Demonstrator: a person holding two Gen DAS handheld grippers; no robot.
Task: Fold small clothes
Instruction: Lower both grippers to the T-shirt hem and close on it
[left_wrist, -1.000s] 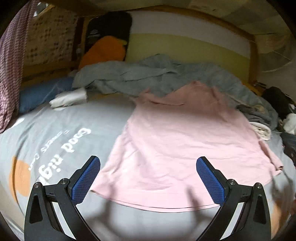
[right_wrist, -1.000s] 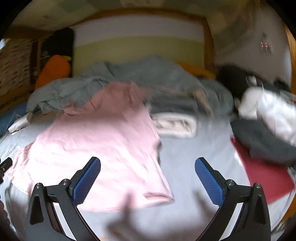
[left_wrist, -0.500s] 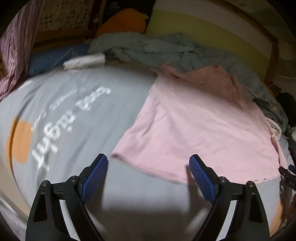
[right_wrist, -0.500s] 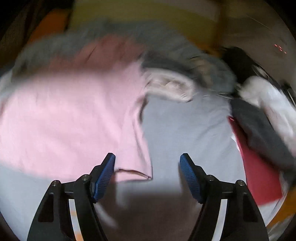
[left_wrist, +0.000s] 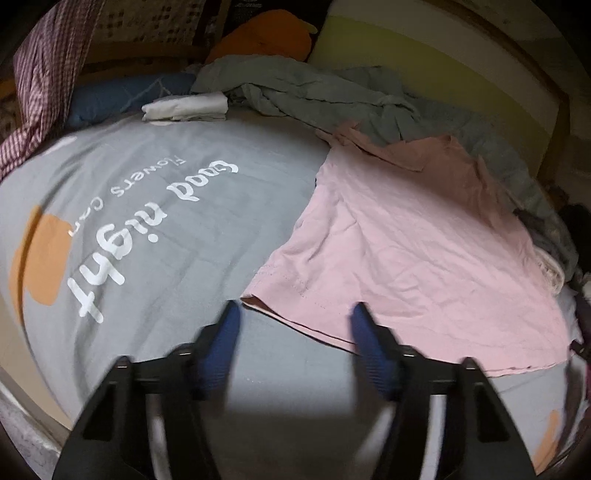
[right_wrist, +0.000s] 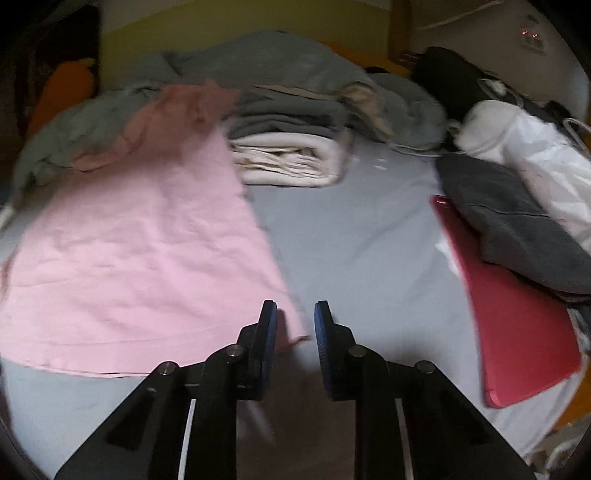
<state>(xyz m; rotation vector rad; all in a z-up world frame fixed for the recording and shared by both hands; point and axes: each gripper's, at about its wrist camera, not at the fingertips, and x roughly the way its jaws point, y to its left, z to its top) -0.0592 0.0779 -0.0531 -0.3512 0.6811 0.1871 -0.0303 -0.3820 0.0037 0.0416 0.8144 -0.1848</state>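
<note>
We have the flat pink cotton shirt (left_wrist: 424, 251) spread on the grey printed bedsheet (left_wrist: 155, 221). Left claw (left_wrist: 293, 314) and right claw (right_wrist: 294, 314), both just closing, straddle its near hem corners, gripping nothing; we should pinch both layers evenly.

Shirt (left_wrist: 417, 251) on bedspread (left_wrist: 177, 236)
</note>
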